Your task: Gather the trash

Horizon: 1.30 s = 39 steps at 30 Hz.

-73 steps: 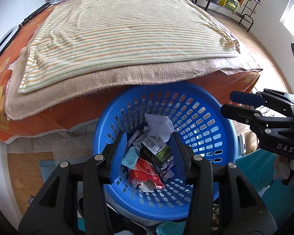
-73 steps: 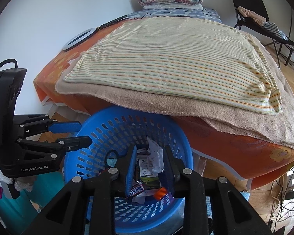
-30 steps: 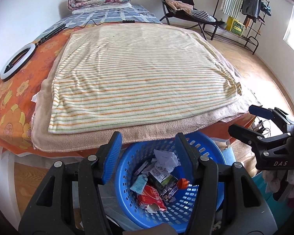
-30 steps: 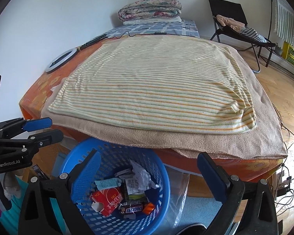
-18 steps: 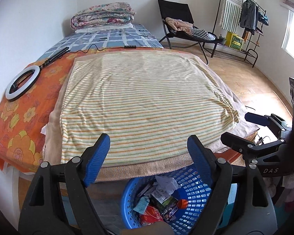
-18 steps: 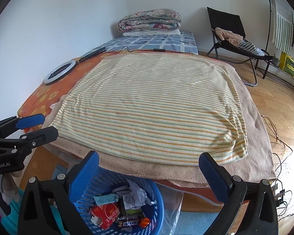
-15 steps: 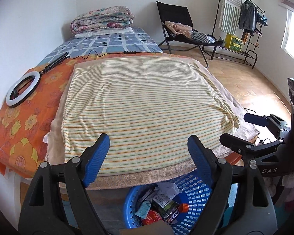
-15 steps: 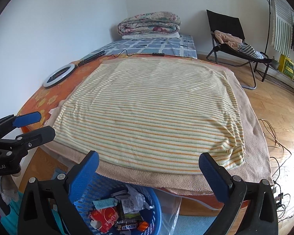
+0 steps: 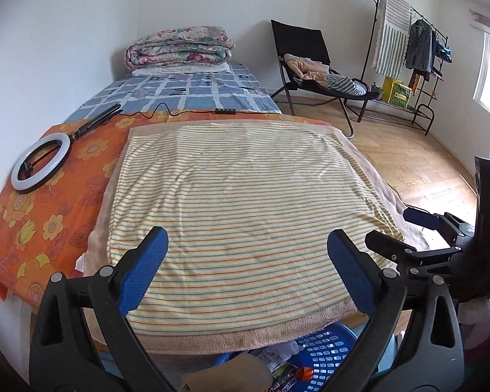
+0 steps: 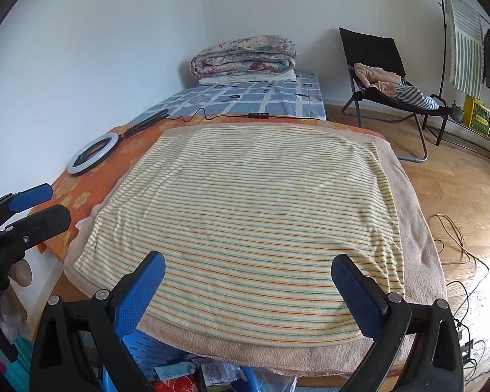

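Both the left gripper (image 9: 246, 266) and right gripper (image 10: 248, 289) hang wide and empty, the left's jaws just opened, above the striped blanket (image 9: 235, 215), which shows no litter, while wrappers (image 10: 192, 377) fill the blue basket (image 9: 326, 356) at the near edge, suggesting collecting is nearly done.

The round blue perforated plastic laundry basket (image 9: 326, 352) sits below the left hand-held gripper (image 9: 246, 261), mostly hidden under the beige terry towel's edge (image 9: 245, 339) and cut off by the bottom of the picture. The crumpled wrappers and paper trash inside it (image 9: 285, 367) show only in part; their print is too small to read, save for fragments. In the right wrist view the basket (image 10: 147, 352) lies behind the right hand-held gripper's (image 10: 248, 282) left finger, with the trash (image 10: 192, 375) cropped at the bottom edge.
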Each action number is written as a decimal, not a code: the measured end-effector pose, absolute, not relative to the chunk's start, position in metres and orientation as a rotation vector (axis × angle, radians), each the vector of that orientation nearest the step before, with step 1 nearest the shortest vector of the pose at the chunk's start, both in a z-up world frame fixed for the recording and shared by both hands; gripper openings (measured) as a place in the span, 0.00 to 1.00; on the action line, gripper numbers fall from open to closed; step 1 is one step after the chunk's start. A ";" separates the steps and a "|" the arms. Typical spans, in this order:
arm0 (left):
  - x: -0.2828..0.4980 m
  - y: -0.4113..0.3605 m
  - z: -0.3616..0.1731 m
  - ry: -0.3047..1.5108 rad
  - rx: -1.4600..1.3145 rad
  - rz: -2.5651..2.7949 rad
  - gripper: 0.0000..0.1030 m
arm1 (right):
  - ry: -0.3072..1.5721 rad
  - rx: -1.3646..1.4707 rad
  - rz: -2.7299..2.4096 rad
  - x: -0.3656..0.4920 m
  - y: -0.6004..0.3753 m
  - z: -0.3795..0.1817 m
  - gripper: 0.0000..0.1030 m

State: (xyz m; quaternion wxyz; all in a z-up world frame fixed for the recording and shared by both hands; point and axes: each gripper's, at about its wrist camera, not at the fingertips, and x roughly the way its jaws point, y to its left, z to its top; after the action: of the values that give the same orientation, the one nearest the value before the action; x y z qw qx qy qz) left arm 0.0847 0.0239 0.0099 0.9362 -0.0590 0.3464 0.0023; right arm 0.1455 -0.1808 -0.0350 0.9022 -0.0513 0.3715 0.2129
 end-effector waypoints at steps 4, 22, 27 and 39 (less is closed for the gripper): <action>0.090 0.028 0.006 0.724 -0.147 0.018 0.97 | 0.785 -0.091 0.433 0.156 -0.181 -0.043 1.00; 0.092 0.041 -0.008 0.764 -0.204 0.069 0.97 | 0.809 -0.083 0.470 0.160 -0.169 -0.054 1.00; 0.091 0.040 -0.008 0.764 -0.204 0.063 0.97 | 0.807 -0.079 0.469 0.160 -0.169 -0.053 1.00; 0.090 0.037 -0.008 0.765 -0.196 0.061 0.97 | 0.810 -0.050 0.451 0.163 -0.175 -0.053 1.00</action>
State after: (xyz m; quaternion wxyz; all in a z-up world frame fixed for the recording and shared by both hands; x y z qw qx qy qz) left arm 0.0896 0.0371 -0.0076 0.9225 -0.0955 0.3727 0.0299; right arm 0.1625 -0.1753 -0.0530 0.8942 -0.0241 0.3907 0.2173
